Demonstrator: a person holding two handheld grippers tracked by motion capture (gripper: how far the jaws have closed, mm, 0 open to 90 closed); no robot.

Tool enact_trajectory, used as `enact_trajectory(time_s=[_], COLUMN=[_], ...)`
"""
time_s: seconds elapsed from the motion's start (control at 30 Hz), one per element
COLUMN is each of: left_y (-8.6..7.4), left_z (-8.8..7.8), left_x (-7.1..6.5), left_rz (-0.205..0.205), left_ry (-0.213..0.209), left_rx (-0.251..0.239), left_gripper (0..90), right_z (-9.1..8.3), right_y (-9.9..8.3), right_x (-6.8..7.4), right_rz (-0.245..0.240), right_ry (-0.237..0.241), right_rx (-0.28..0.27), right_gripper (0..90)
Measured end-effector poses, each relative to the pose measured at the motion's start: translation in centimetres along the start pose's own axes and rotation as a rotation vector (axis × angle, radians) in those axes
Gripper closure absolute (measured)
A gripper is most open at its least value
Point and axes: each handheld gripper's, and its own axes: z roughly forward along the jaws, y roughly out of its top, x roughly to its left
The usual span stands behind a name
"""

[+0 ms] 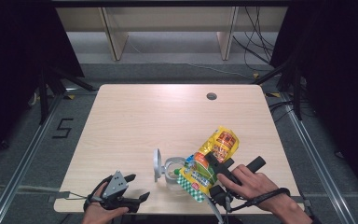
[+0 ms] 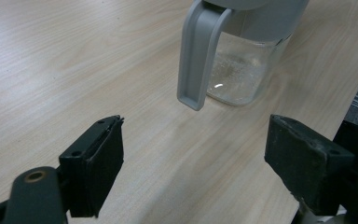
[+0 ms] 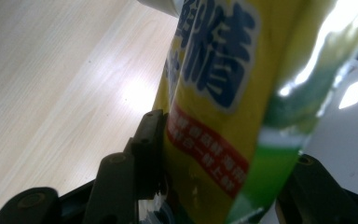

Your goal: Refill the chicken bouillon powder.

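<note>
Right gripper (image 1: 214, 164): clamped on the yellow packet (image 1: 213, 158), jaws pressing both faces of it in the right gripper view; held in a hand at the near right of the table (image 1: 135, 121).
Yellow packet: raised off the table and tilted, far end up and to the right, near end with green-and-white edge lowered over the mouth of the glass jar (image 1: 172, 173); printed with blue characters and a red band.
Glass jar: clear, upright, near the near edge, about mid-width of the table, just left of the right gripper; some pale grains inside on the bottom, seen in the left gripper view.
Grey lid (image 1: 157, 164): flipped open, standing on edge at the left side of the jar; hanging down beside the glass in the left gripper view.
Left gripper (image 1: 133, 186): spread wide, nothing between the jaws; resting low at the near left, pointed right toward the jar, well short of it.
Table: pale wood, small round hole (image 1: 211, 96) near the far edge.
</note>
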Motion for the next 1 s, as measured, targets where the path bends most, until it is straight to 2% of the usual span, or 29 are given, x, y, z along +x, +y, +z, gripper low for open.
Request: enact_trajectory(time_s=[0.1, 0.13, 0.17, 0.27, 0.33, 0.43, 0.53, 0.6, 0.63, 0.7, 0.8, 0.83, 0.9, 0.93, 1.0], left_y=[0.03, 0.02, 0.02, 0.0, -0.01, 0.0, 0.0, 0.06, 0.07, 0.02, 0.0, 0.01, -0.01, -0.01, 0.01], left_z=[-0.03, -0.05, -0.03, 0.04, 0.02, 0.03, 0.03, 0.01, -0.06, -0.03, 0.03, -0.01, 0.03, 0.04, -0.03], left_x=[0.03, -0.02, -0.06, -0.02, -0.04, 0.0, 0.02, 0.13, 0.29, 0.19, 0.05, 0.17, 0.02, -0.03, 0.02], left_rz=[0.003, 0.001, -0.004, -0.005, -0.006, -0.002, 0.003, 0.028, 0.045, 0.025, 0.008, 0.022, 0.004, -0.003, 0.002], left_ry=[-0.004, 0.002, 0.0, -0.005, -0.005, -0.004, -0.003, -0.01, 0.0, 0.003, -0.003, 0.003, -0.003, -0.006, -0.003], left_rx=[0.005, 0.002, -0.002, -0.004, -0.007, -0.001, 0.0, -0.002, 0.016, 0.016, 0.0, 0.012, 0.0, -0.003, 0.004], left_gripper=[18.9, 18.9, 18.9, 18.9, 18.9, 18.9, 18.9, 18.9, 18.9, 18.9, 18.9, 18.9, 18.9, 18.9, 18.9], right_z=[0.23, 0.31, 0.47, 0.66, 0.73, 0.59, 0.51, 0.51, 0.51, 0.37, 0.68, 0.66, 0.67, 0.63, 0.61], right_y=[-0.12, -0.18, -0.24, -0.39, -0.49, -0.48, -0.51, -0.49, -0.46, -0.38, -0.45, -0.42, -0.38, -0.31, -0.34], right_x=[-0.04, 0.18, 0.06, 0.15, 0.12, 0.17, -0.01, 0.0, 0.01, 0.38, -0.28, -0.28, -0.29, -0.16, -0.14], right_rz=[0.012, 0.039, 0.024, 0.042, 0.014, 0.036, 0.01, 0.008, 0.01, 0.065, -0.024, -0.026, -0.031, -0.011, -0.014], right_ry=[0.013, 0.018, 0.014, 0.02, 0.01, 0.013, 0.024, 0.017, 0.018, 0.03, 0.004, 0.008, 0.006, 0.003, 0.003], right_rx=[0.01, 0.02, 0.017, 0.024, 0.022, 0.027, 0.025, 0.026, 0.03, 0.06, 0.025, 0.028, 0.03, 0.04, 0.041], right_gripper=[56.8, 56.8, 56.8, 56.9, 56.9, 57.0, 57.0, 57.0, 57.0, 57.0, 57.0, 57.0, 57.0, 57.0, 57.0])
